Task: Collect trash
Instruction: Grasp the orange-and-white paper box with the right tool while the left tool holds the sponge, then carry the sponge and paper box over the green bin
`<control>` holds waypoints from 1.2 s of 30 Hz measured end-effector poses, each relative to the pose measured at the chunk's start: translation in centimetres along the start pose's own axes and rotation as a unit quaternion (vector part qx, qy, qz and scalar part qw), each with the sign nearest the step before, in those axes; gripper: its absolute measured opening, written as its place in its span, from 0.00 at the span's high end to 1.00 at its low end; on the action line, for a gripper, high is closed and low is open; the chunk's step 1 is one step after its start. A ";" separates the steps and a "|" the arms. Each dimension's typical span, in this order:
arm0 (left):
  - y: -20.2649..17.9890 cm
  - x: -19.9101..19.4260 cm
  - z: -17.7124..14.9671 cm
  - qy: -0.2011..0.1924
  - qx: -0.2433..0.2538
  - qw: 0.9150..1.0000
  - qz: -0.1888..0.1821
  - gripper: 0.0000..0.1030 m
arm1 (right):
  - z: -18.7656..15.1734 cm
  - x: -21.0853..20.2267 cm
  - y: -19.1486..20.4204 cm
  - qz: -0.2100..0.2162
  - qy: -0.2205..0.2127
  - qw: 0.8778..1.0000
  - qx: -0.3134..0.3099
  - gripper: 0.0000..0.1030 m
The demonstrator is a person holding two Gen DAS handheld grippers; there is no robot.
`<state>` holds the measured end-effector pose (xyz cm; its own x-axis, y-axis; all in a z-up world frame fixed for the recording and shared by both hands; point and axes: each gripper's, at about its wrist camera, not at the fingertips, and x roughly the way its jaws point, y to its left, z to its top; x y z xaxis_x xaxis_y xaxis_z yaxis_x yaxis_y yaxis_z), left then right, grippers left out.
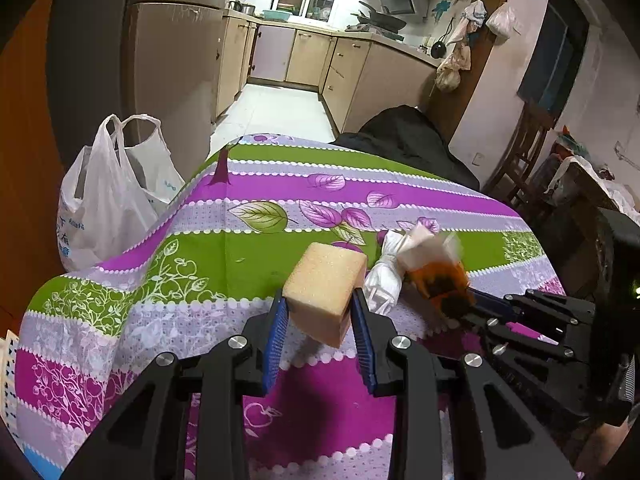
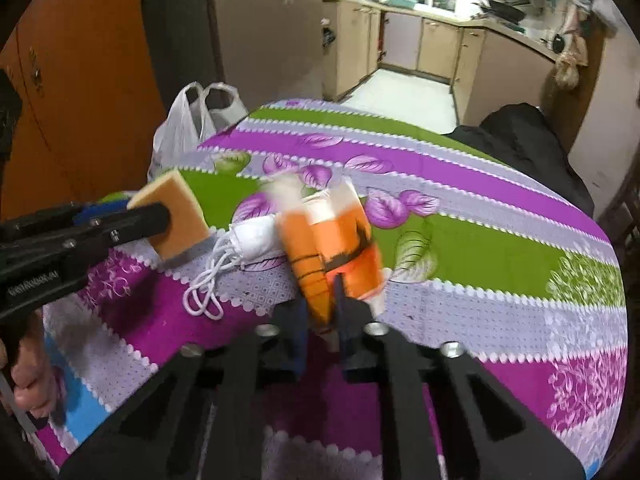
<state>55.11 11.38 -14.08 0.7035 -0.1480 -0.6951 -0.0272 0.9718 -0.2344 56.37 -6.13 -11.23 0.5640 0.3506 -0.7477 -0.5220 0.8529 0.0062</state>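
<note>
My left gripper (image 1: 320,300) is shut on a tan sponge block (image 1: 324,284), held a little above the striped purple and green tablecloth (image 1: 248,256). To its right, my right gripper (image 2: 322,304) is shut on a crumpled orange and white wrapper (image 2: 340,240), which sticks up from between the fingers and looks blurred. A rolled white face mask (image 2: 248,240) lies on the cloth between the two grippers, its ear loops trailing toward me. The right wrist view shows the sponge (image 2: 176,208) in the left gripper (image 2: 160,216) at the left. The wrapper (image 1: 440,276) and the mask (image 1: 384,276) also show in the left wrist view.
A white plastic bag (image 1: 108,200) stands open beside the table's left edge, also seen as the bag (image 2: 188,128). A black cloth heap (image 1: 408,140) lies at the table's far end. A wooden chair (image 1: 520,160) stands at the right. A person's hand (image 2: 28,376) holds the left gripper.
</note>
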 end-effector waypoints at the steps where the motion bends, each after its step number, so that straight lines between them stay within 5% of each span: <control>1: -0.1 -0.2 -0.1 -0.003 0.001 1.000 0.001 0.69 | -0.3 -0.8 -0.1 -0.004 -0.010 1.000 0.006 0.93; 15: -9.4 -11.1 -2.5 -0.090 0.052 0.993 -0.054 0.70 | -6.2 -18.7 -3.9 -0.072 -0.129 0.984 0.099 0.93; 36: -35.6 -18.1 -10.4 -0.077 0.183 0.961 -0.193 0.70 | -19.0 -36.4 -14.1 -0.240 -0.139 0.941 0.192 0.93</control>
<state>35.95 -22.49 -0.17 0.7082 -0.5095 -0.4887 0.4888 0.8534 -0.1814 31.06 -38.30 3.24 0.8496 -0.0689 -0.5229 0.0750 0.9971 -0.0095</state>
